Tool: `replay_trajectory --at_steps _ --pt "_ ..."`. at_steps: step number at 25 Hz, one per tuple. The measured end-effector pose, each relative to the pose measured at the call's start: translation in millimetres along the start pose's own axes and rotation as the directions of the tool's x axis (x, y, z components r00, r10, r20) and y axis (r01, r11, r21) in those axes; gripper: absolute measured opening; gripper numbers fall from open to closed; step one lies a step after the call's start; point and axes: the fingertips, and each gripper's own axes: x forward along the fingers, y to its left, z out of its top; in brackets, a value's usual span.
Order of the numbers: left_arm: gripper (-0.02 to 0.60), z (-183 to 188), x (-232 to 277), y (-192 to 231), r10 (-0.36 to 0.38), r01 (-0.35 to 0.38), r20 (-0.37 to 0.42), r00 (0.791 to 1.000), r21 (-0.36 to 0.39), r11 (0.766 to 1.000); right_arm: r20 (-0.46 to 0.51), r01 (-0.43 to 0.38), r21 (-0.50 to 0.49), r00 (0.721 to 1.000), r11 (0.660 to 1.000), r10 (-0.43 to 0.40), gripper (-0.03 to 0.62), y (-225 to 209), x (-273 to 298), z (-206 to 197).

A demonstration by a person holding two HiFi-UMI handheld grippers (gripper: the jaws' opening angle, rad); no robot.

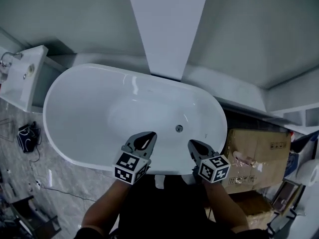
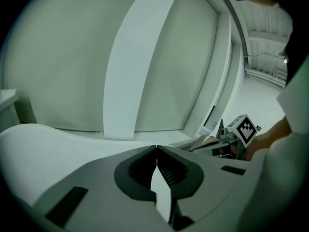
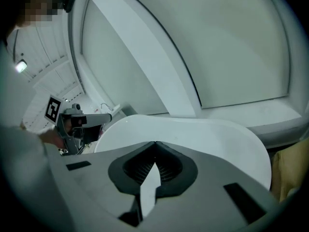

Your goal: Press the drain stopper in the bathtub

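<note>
A white oval bathtub lies below me in the head view. Its small round metal drain stopper sits on the tub floor, right of the middle. My left gripper is shut and empty, held over the tub's near rim, left of the stopper. My right gripper is also shut and empty, just below and right of the stopper. In the left gripper view the left gripper points over the tub rim. In the right gripper view the right gripper points across the tub. The stopper is hidden in both gripper views.
A white washbasin stands at the far left. A cardboard box sits right of the tub. A white wall panel rises behind the tub. Cables and a dark object lie on the marble floor at the left.
</note>
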Motion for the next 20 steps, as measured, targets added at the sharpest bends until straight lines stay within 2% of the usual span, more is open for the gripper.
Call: replay_trajectory --at_steps 5,9,13,20 --pt "0.017 -44 10 35 -0.004 0.002 -0.036 0.999 -0.059 0.998 -0.085 -0.02 0.009 0.996 1.0 0.02 0.014 10 52 -24" --pt "0.017 -85 40 64 -0.011 0.006 -0.07 0.998 -0.084 0.996 -0.16 -0.038 -0.001 0.986 0.999 0.037 0.014 1 99 -59" --pt "0.017 -124 72 89 -0.026 0.014 -0.102 0.994 -0.108 0.994 -0.198 -0.012 0.024 0.98 1.0 0.016 0.014 -27 144 -90" --pt "0.017 -186 141 122 -0.036 0.021 -0.148 0.988 -0.1 0.995 -0.248 0.026 0.043 0.969 0.999 -0.014 0.014 -103 223 -159"
